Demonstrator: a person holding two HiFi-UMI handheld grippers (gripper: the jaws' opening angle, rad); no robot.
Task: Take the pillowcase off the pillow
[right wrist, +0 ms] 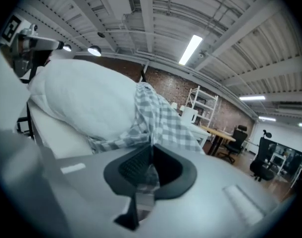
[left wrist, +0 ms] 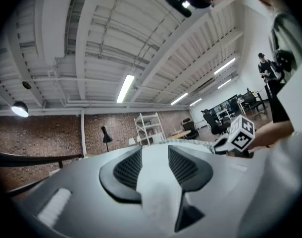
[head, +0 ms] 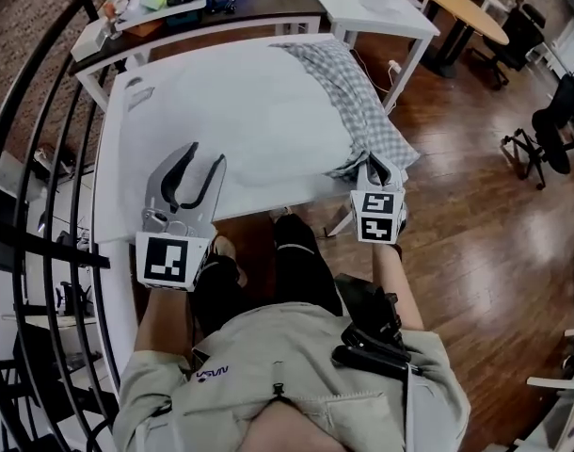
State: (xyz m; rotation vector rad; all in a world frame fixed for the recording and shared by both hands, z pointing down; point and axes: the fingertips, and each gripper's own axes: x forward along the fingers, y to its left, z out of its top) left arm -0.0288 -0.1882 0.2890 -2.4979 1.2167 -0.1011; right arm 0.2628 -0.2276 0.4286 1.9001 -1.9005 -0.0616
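round wooden table (head: 464,8) beside a black office chair (head: 520,28); wooden floor (head: 475,205).

Railing (head: 42,243) close at left, pillow (head: 240,121) and cluttered desk (head: 254,6) ahead, seemingly open floor (head: 475,205) at right.

Brightness: bright, even, cool white.
Source: ceiling strip lights (left wrist: 125,88) overhead, one pendant lamp (left wrist: 20,108) at left.
Glare: white pillow (head: 240,121) nearly washes out; wooden floor (head: 475,215) shines.
Distortion: strong fisheye bending, dark corners in both gripper views.
Blur: nearest foreground soft in both gripper views.
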